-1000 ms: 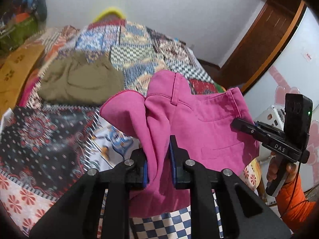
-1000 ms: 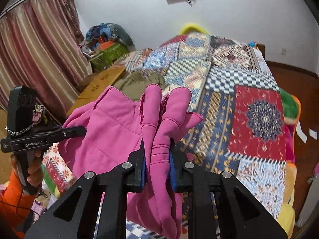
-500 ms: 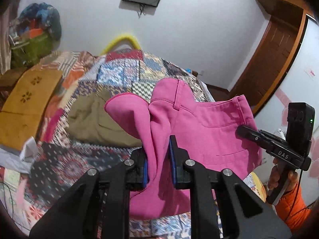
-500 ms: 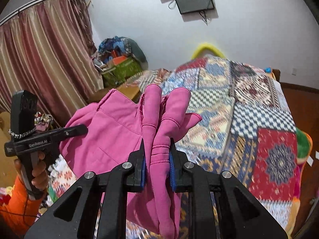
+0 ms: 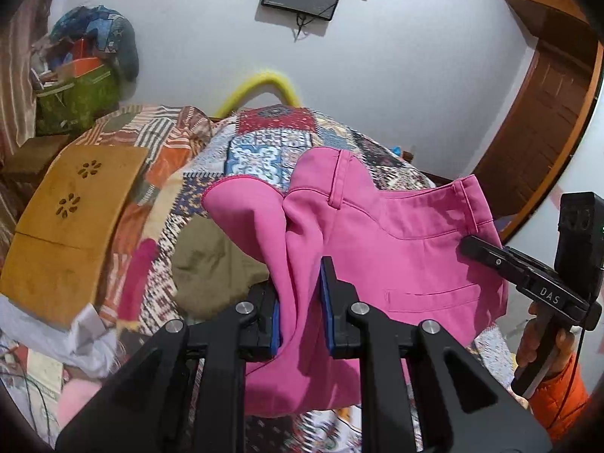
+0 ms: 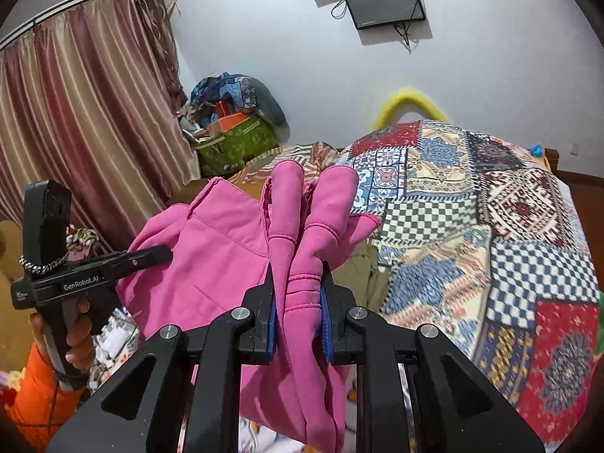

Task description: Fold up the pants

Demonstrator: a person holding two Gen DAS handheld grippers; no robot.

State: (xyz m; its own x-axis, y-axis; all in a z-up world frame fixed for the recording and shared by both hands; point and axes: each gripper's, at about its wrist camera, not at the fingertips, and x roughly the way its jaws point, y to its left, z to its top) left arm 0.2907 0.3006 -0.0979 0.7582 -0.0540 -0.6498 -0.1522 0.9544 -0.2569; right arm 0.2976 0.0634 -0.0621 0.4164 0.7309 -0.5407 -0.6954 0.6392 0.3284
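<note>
The pink pants point(image 5: 396, 256) hang in the air over the bed, stretched between both grippers with the waistband and a back pocket facing the left wrist view. My left gripper point(image 5: 300, 283) is shut on a bunched fold of pink cloth. My right gripper point(image 6: 298, 287) is shut on gathered layers of the pink pants point(image 6: 211, 256). In the left wrist view the right gripper point(image 5: 468, 243) reaches in from the right, its tips against the cloth. In the right wrist view the left gripper point(image 6: 166, 252) comes in from the left. The lower pant legs drop out of sight behind the fingers.
A patchwork quilt point(image 6: 490, 234) covers the bed. Folded olive-green pants point(image 5: 211, 268) lie on it behind the pink cloth. A tan cushion point(image 5: 71, 219) and a pile of bags point(image 5: 83, 87) sit at the left. A curtain point(image 6: 75, 120) hangs left; a wooden door point(image 5: 547, 105) stands right.
Both grippers have risen and tilted upward, carrying the pink pants with them. More wall and the screen came into view; the quilt and olive pants dropped lower. Both grips are unchanged.
</note>
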